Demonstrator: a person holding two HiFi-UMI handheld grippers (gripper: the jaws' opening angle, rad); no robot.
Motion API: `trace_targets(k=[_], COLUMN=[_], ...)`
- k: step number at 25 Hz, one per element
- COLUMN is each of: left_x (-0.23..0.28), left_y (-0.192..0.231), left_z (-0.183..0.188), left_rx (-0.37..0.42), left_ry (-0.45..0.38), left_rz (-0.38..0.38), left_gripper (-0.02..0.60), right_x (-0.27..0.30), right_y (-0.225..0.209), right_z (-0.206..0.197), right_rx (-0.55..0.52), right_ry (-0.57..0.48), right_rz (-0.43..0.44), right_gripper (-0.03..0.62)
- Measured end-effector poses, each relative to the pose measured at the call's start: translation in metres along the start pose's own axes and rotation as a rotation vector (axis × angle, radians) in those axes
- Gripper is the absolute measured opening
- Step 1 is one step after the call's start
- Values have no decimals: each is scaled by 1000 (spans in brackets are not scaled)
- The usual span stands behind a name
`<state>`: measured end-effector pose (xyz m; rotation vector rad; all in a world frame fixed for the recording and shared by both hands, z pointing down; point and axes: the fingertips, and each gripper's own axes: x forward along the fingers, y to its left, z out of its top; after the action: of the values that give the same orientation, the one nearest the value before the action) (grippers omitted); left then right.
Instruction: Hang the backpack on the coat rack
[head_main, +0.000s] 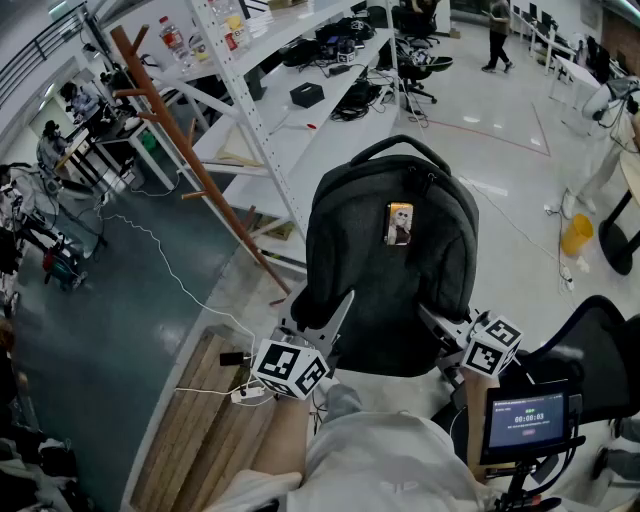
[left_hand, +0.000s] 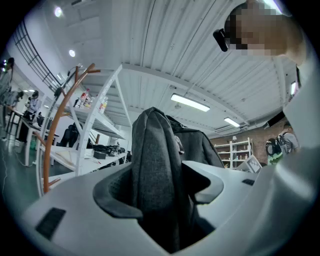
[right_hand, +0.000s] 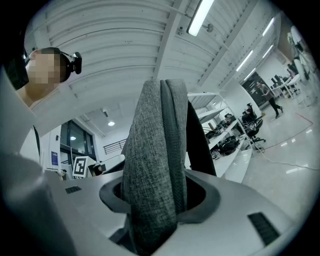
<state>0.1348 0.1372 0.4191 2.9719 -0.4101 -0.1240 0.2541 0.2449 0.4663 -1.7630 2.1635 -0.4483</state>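
1. The backpack (head_main: 390, 270) is up in the air in front of the person, handle on top.
2. Left gripper (head_main: 335, 312) clamps a thick fold at its lower left (jaws wide).
3. Right gripper (head_main: 432, 318) pinches fabric at its lower right.
4. The rack (head_main: 170, 125) stands well apart, upper left.

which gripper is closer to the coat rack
Left. The left gripper grips the backpack on the side toward the coat rack; the right gripper grips the far side.
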Motion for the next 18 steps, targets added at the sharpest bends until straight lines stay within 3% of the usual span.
trace_targets(k=[6, 11, 18], left_x=[-24, -54, -104], left_y=[132, 241, 339], left_z=[24, 44, 62], left_rx=[5, 3, 11], left_ry=[-11, -72, -115], left_rz=[76, 205, 391], left_gripper=[276, 273, 272], right_x=[137, 261, 381], right_y=[23, 44, 79], right_z=[-15, -23, -43], right_rx=[8, -31, -41], right_ry=[33, 97, 178], right_rz=[57, 173, 341], right_gripper=[212, 212, 212])
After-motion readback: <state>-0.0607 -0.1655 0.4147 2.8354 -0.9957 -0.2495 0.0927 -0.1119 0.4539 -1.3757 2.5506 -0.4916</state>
